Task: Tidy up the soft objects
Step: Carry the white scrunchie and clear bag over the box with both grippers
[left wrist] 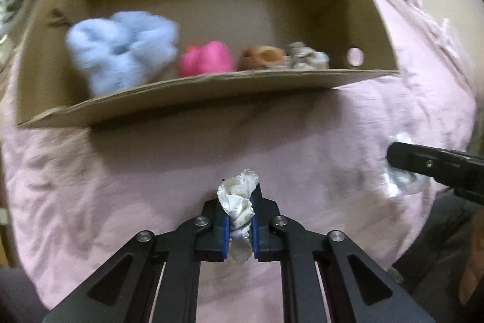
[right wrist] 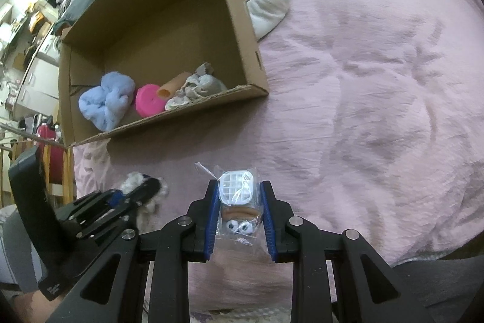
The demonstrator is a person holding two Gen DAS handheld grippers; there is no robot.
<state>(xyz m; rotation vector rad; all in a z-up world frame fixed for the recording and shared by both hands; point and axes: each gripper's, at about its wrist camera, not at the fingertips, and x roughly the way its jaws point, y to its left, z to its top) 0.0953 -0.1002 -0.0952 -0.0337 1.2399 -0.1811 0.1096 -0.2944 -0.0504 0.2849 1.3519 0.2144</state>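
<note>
Left wrist view: left hand-held gripper [left wrist: 239, 220] clamped on white frilly scrunchie [left wrist: 237, 202], above pink bed cover [left wrist: 121, 171], short of cardboard box [left wrist: 211, 90].

Right wrist view: right hand-held gripper [right wrist: 239, 217] straddles plastic-wrapped toy packet [right wrist: 239, 208], jaws apart or barely touching. Risk: slick wrap slipping out.

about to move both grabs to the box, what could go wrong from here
1. The left gripper pinches only a narrow fold of the white scrunchie; the soft frills could slip out on the way.
2. The right gripper straddles the clear plastic packet; the slick film may slide or crumple as it closes.
3. The cardboard box has a raised front wall, so a low carry could catch it or shove the box across the pink sheet.
</note>
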